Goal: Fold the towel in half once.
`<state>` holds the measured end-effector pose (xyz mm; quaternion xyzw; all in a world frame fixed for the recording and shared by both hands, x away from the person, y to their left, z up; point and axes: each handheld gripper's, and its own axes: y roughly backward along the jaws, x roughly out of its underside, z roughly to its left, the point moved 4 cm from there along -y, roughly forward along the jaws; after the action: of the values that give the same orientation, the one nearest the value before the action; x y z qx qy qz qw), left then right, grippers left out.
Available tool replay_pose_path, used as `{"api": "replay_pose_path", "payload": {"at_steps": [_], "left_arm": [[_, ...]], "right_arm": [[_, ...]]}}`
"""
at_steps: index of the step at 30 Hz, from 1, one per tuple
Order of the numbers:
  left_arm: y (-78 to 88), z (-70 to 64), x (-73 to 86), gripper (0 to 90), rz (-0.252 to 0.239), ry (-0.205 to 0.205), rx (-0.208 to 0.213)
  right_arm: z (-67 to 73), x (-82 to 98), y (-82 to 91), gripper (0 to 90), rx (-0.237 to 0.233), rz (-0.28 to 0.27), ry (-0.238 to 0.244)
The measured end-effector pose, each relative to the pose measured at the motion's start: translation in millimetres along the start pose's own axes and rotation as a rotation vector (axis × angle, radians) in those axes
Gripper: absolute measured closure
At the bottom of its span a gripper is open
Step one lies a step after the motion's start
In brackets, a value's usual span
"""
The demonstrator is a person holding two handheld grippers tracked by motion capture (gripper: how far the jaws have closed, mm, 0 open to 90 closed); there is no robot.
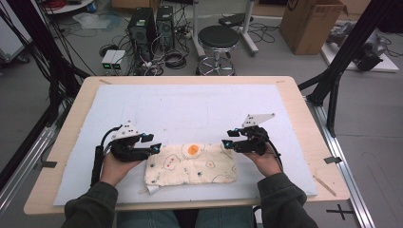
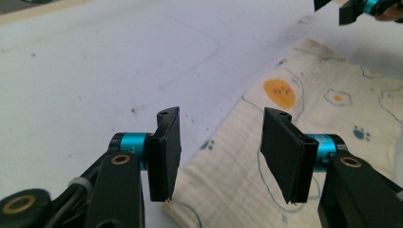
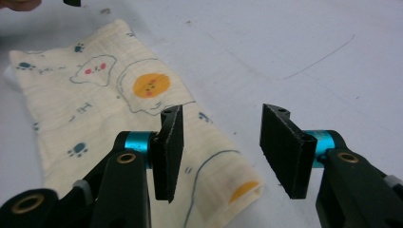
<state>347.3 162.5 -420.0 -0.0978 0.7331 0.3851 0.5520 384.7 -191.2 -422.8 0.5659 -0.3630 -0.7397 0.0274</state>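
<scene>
Left gripper point(image 1: 153, 144): jaws wide apart, empty, over the cloth's point(image 1: 190, 164) near corner.
Right gripper point(image 1: 229, 138): likewise wide and empty, cloth edge beneath.
Risk: pinching one layer could unfold it.

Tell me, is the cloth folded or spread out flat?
Folded: the cloth lies as a narrow strip, and the right gripper view shows a doubled, rounded edge at its end.

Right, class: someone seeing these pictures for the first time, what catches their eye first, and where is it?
A cream cloth printed with fried eggs and paw marks lies folded at the near middle of the white mat. The left hand-held gripper and the right hand-held gripper sit at its two ends, jaws open. Beyond the table, a black stool stands on the floor.
</scene>
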Motion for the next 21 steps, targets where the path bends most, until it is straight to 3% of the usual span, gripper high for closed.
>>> {"api": "replay_pose_path", "payload": {"at_steps": [3,10,14,21], "left_arm": [[-6.0,5.7,1.6,46.7,0.017,0.006,-0.035],[-13.2,13.8,8.7,46.4,0.064,0.007,-0.055],[-17.7,19.7,15.5,48.3,0.079,0.032,-0.065],[-28.6,29.8,24.3,51.7,0.14,0.04,-0.087]], "right_arm": [[-3.9,-2.2,-6.0,50.1,-0.001,0.0,-0.004],[-6.9,0.8,-13.1,52.2,0.008,0.037,-0.008],[-10.9,5.4,-13.5,52.7,0.019,0.052,-0.036],[-22.4,19.8,-15.6,55.8,0.033,0.08,-0.093]]}}
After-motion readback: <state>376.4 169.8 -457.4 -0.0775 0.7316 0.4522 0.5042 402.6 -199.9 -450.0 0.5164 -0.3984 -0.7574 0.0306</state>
